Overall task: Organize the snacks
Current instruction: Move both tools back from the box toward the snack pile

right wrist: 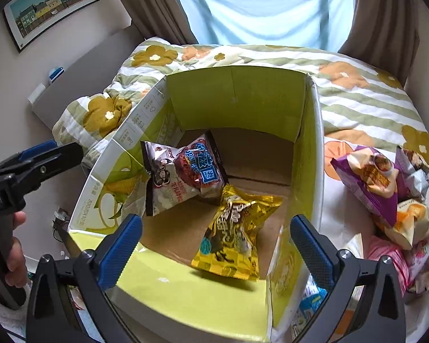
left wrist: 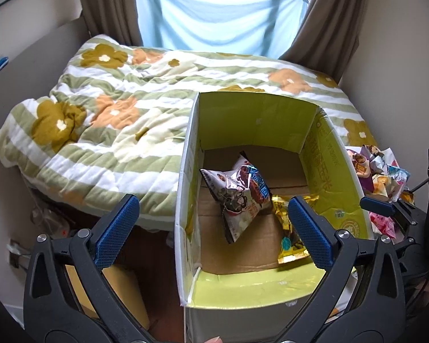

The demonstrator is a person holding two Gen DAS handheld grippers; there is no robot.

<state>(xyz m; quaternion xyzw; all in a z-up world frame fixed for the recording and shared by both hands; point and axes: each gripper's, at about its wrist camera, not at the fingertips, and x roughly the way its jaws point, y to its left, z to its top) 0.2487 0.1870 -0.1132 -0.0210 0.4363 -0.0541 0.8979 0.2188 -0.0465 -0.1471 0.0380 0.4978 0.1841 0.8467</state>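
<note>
An open cardboard box point(left wrist: 257, 114) point(right wrist: 237, 100) with yellow-green flaps stands against the bed. Inside lie a white and dark red snack bag point(left wrist: 240, 197) point(right wrist: 183, 171) and a gold snack bag point(left wrist: 286, 228) point(right wrist: 234, 231). The gold bag sits below my right gripper point(right wrist: 214, 245), which hangs open over the box's near side with nothing between its fingers. My left gripper point(left wrist: 214, 228) is open over the box's left wall and holds nothing. It also shows at the left edge of the right wrist view, held by a hand point(right wrist: 14, 245).
A pile of loose snack bags point(right wrist: 391, 197) point(left wrist: 380, 177) lies on the bed right of the box. A striped flowered quilt point(left wrist: 114, 114) covers the bed. Curtains and a window are behind. Floor clutter and a brown carton point(left wrist: 120, 294) lie left of the box.
</note>
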